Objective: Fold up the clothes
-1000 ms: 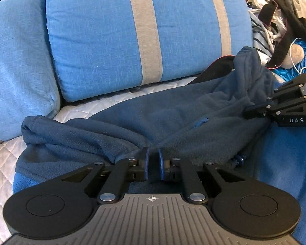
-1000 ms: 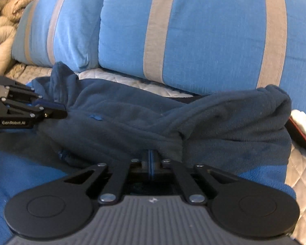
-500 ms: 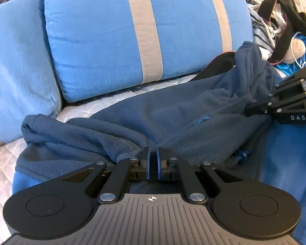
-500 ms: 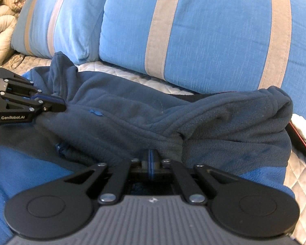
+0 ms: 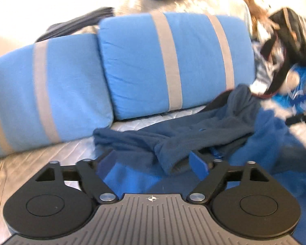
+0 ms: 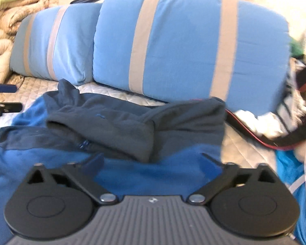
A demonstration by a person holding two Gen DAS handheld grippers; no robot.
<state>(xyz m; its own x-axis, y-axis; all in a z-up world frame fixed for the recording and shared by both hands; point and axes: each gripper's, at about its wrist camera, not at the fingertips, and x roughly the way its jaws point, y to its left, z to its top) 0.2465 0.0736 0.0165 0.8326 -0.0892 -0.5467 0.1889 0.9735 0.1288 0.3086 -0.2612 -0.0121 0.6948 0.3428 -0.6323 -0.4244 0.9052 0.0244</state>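
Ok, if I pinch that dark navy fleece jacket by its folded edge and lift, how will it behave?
Probably floppy: the dark navy fleece jacket lies in soft rumpled folds, so unpinched parts should sag. Its fuzzy nap looks grippy, not slippery. The thick doubled layers may need wide jaws; the left gripper and right gripper are open.
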